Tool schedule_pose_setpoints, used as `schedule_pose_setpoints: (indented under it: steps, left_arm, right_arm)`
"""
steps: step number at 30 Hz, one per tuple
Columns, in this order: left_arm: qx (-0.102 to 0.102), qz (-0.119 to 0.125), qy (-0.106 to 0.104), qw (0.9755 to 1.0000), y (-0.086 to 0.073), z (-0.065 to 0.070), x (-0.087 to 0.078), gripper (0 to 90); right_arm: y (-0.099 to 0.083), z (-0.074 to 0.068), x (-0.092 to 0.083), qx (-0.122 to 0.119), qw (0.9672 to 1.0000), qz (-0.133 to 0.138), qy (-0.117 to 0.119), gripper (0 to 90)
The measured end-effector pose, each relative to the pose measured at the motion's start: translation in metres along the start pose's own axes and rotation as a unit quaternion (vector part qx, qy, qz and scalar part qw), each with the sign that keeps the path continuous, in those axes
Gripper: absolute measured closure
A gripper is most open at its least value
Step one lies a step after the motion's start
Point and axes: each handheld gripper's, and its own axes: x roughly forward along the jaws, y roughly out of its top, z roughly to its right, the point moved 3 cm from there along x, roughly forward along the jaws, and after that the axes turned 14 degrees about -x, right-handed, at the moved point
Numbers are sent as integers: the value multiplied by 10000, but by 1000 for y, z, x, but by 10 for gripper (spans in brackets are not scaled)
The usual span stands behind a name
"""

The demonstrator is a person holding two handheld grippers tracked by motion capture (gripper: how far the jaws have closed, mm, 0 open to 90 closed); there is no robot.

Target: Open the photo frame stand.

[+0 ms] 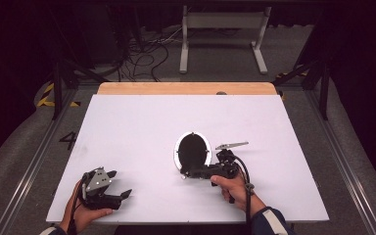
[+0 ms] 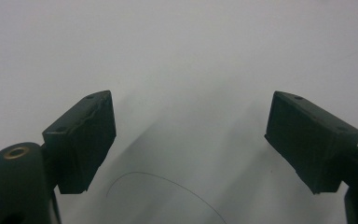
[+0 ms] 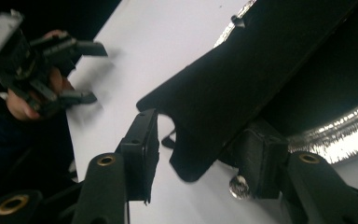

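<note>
Straddling the pan's [image 1: 193, 149] black handle [image 3: 223, 88] with half-open jaws, the right gripper [image 1: 190, 172] looks ready to grab, while the left gripper [image 1: 122, 197] waits far off, jaws wide and empty.

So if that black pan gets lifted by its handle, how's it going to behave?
The pan looks rigid, so it probably won't flex. With the handle at one edge, the dish will likely tilt downward. Its flat base should slide on the white table rather than roll. The right gripper straddles the handle.

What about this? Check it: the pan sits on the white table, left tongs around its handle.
Wrong side: the right tongs straddle the handle, as the right gripper view shows. The pan does sit on the white table.
</note>
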Motion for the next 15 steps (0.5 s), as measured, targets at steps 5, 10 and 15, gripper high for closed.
schedule_pose_setpoints:
  steps: [5, 10, 15]
  left_arm:
    - [25, -66, -11, 10000, 0, 1, 2, 162]
    - [67, -55, -76, 9999, 5, 5, 6, 160]
    - [11, -126, -237, 9996, 25, 11, 21, 190]
  right_arm:
    - [2, 6, 2, 589, 9979, 278, 21, 485]
    - [5, 11, 9, 1039, 9933, 506, 89, 505]
    - [5, 16, 9, 1239, 9907, 547, 101, 579]
